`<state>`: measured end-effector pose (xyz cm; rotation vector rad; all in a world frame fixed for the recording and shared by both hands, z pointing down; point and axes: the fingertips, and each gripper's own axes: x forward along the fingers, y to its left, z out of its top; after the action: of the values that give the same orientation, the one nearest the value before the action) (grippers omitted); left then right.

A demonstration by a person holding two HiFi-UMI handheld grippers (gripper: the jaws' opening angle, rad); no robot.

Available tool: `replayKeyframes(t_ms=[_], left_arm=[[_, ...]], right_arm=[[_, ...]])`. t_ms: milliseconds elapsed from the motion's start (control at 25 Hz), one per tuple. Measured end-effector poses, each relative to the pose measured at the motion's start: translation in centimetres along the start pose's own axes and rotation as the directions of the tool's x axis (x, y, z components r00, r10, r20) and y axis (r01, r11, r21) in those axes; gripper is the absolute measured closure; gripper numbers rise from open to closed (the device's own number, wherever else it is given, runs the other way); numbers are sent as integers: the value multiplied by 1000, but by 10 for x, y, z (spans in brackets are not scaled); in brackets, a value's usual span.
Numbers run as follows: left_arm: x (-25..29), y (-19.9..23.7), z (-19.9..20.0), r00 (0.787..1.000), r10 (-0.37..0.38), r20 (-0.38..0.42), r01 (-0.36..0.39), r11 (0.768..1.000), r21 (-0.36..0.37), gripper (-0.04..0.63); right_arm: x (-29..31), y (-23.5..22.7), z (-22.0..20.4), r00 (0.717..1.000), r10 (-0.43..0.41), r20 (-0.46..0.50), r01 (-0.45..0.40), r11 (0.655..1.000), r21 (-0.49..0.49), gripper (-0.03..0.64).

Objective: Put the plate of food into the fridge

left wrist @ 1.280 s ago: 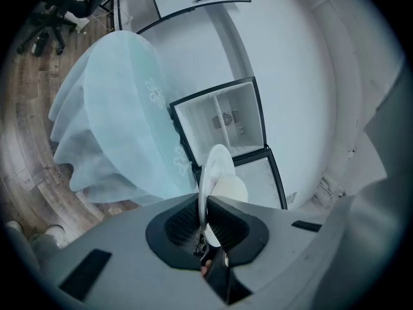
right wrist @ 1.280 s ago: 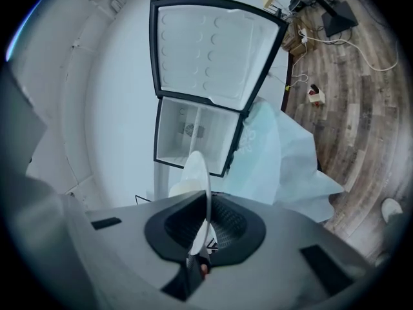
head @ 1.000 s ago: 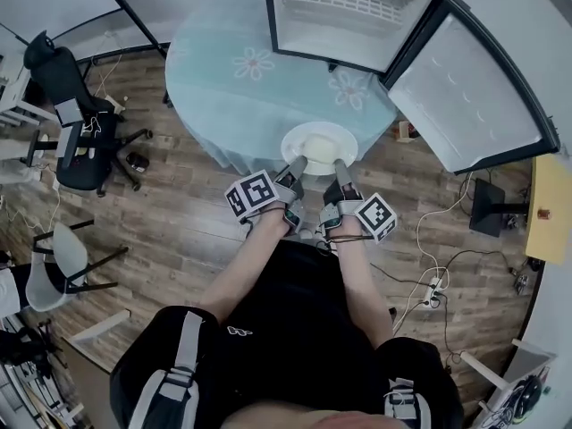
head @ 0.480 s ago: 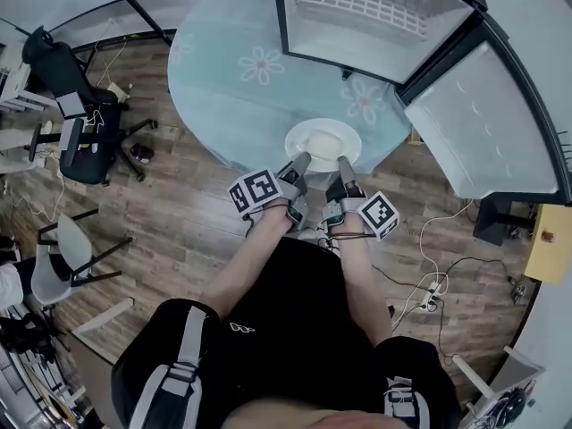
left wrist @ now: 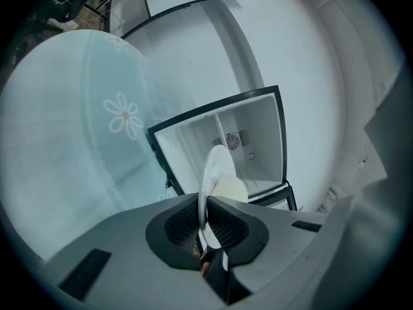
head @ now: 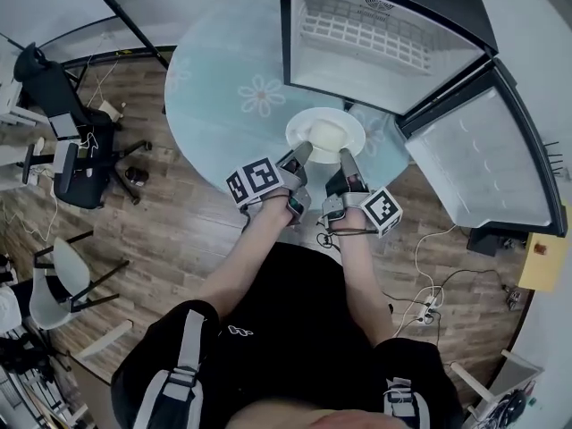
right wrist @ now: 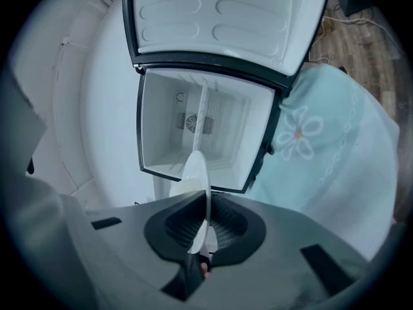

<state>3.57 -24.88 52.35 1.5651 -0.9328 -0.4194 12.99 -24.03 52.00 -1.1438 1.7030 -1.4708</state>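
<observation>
Round white plate (head: 354, 129) with pale food (head: 327, 135), its rim pinched by left gripper (head: 302, 155) and right gripper (head: 344, 158)

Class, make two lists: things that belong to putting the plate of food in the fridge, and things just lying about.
Job: plate of food, open fridge, left gripper, right gripper (both clamped on the plate's rim).
Lying about: black office chair, white chair.

The left gripper (head: 303, 155) and right gripper (head: 344, 159) cover the near rim of the round white plate (head: 299, 129). Its pale food (head: 327, 135) is too small to identify.
</observation>
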Motion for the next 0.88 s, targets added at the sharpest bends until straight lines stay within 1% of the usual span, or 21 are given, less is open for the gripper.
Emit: replayKeyframes(t_ms=[80, 200, 360, 560, 760, 880], left_arm=[[10, -9, 16, 1000, -16, -8, 16, 1000, 14, 563], [28, -21, 37, 999, -39, -12, 39, 999, 26, 565], [46, -33, 51, 998, -60, -9, 60, 998, 16, 565], [73, -59, 82, 995, -101, 16, 101, 994, 28, 565], [101, -84, 109, 991, -127, 39, 126, 991, 44, 565], [119, -97, 121, 989, -141, 50, 140, 990, 22, 565]], right_arm=[[13, 6, 8, 1000, 2, 26, -2, 1000, -15, 597], [34, 20, 20, 998, 29, 63, -27, 999, -32, 597], [50, 29, 35, 995, 35, 94, -30, 998, -51, 597], [83, 55, 61, 988, 76, 132, -68, 996, -62, 597], [111, 72, 87, 982, 103, 160, -93, 993, -71, 597], [126, 79, 106, 978, 109, 176, -94, 991, -93, 597]])
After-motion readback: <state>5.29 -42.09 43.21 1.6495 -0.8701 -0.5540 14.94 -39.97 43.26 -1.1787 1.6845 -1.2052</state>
